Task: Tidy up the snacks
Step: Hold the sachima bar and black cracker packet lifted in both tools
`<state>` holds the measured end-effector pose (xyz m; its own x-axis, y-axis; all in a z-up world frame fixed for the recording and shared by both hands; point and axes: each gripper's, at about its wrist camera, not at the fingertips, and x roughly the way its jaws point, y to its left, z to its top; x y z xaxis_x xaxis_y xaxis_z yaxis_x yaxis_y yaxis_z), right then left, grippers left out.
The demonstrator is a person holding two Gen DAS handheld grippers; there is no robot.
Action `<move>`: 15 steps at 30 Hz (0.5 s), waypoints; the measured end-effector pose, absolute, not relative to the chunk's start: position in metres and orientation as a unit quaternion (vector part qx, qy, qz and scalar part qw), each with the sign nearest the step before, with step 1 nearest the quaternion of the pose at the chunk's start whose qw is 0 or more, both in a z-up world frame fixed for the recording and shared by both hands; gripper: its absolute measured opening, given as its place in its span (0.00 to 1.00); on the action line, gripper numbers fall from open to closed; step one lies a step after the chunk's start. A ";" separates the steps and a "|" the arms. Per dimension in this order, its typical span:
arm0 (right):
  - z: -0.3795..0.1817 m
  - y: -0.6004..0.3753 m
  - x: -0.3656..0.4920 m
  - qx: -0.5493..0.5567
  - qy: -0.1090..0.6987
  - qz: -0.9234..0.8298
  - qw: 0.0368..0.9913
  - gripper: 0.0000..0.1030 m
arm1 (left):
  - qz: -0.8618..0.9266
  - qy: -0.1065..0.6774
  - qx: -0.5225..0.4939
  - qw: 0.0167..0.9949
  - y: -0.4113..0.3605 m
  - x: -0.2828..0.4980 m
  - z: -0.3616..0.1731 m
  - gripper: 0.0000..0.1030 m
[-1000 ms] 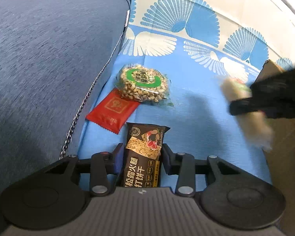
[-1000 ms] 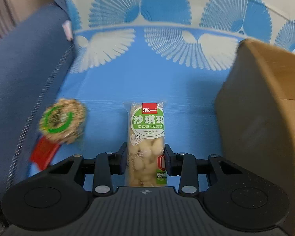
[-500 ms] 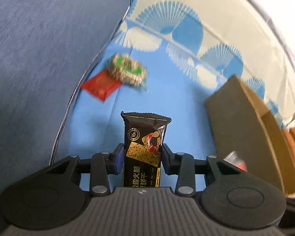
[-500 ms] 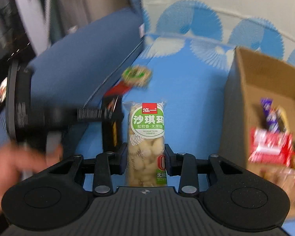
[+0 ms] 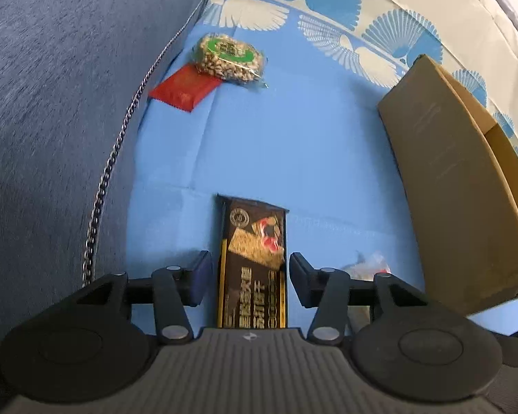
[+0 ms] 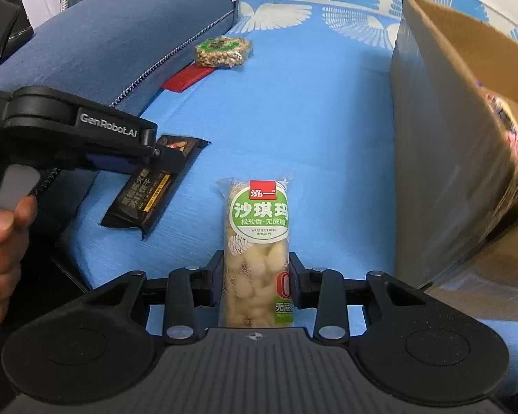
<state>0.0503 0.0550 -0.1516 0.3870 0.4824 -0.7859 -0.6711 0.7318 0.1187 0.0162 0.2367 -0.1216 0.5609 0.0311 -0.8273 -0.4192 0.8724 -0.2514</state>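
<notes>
Two snacks in hand — left gripper (image 5: 249,277) opening around dark cracker bar (image 5: 252,262), pads clear; right gripper (image 6: 255,284) clamped on pale pastry pack (image 6: 259,241). Next: swing right toward cardboard box (image 6: 442,158) — release inside.

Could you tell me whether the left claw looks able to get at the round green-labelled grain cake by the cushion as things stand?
Probably not at once: the left claw is opening with the dark snack bar between its pads. Beyond that bar, the cloth towards the grain cake lies bare.
</notes>
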 end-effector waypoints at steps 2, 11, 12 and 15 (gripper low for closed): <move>-0.153 0.056 0.047 -0.120 0.414 0.358 0.828 0.40 | 0.124 0.451 -0.219 0.856 0.235 0.013 -0.121 0.57; -0.151 0.053 0.043 -0.138 0.398 0.375 0.826 0.46 | 0.122 0.458 -0.185 0.861 0.219 0.014 -0.121 0.59; -0.151 0.053 0.044 -0.140 0.401 0.376 0.824 0.46 | 0.123 0.459 -0.177 0.862 0.216 0.015 -0.121 0.59; -0.152 0.050 0.045 -0.141 0.401 0.377 0.823 0.46 | 0.125 0.460 -0.161 0.864 0.212 0.016 -0.122 0.59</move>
<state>0.0449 0.0500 -0.1521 0.3954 0.5071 -0.7658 -0.7329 0.6768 0.0698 0.0161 0.2117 -0.1220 0.5466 0.0675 -0.8347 -0.3638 0.9169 -0.1641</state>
